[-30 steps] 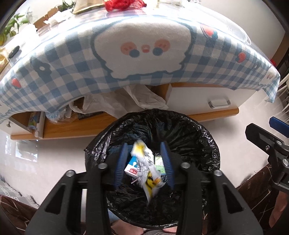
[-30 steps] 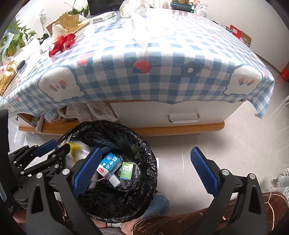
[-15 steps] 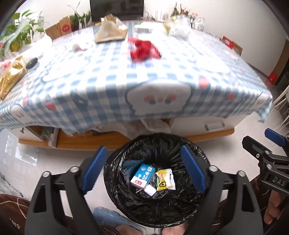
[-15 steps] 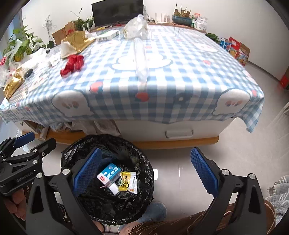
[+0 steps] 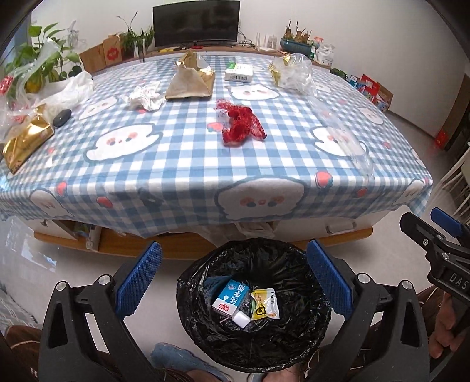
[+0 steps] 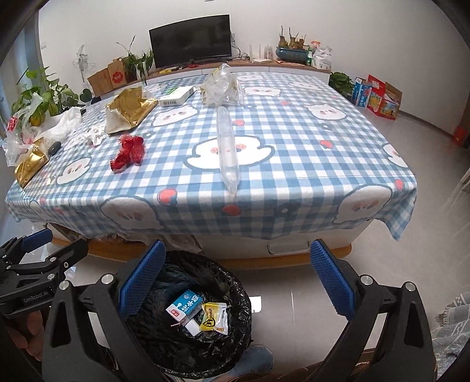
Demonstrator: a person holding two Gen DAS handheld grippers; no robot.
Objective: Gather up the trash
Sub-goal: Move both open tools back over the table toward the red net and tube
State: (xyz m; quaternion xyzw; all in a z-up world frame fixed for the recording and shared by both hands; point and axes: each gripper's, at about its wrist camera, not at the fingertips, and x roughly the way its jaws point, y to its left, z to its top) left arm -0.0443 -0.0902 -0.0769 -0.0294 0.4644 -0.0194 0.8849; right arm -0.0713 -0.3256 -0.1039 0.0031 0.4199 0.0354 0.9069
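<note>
A black-lined trash bin (image 5: 255, 346) stands on the floor in front of the table and holds a blue-white carton (image 5: 230, 299) and a yellow wrapper (image 5: 264, 304). My left gripper (image 5: 233, 282) is open and empty above the bin. My right gripper (image 6: 233, 279) is open and empty, to the right of the bin (image 6: 191, 349). On the checked tablecloth (image 5: 182, 164) lie a red net (image 5: 241, 126), a crumpled tissue (image 5: 145, 97), a gold-brown bag (image 5: 191, 80), a white box (image 5: 238, 72), a clear bag (image 5: 293, 73), a gold wrapper (image 5: 26, 141) and a long clear plastic sleeve (image 6: 226, 147).
A TV (image 5: 196, 23) and plants (image 5: 38, 67) stand behind the table. Boxes (image 6: 377, 97) sit on the floor at the far right. Drawers (image 6: 288, 248) show under the table edge. My foot (image 5: 182, 364) is beside the bin.
My left gripper opened and dropped the yellow wrapper into the bin. Both grippers then rose and tilted up, so the tabletop came into view.
</note>
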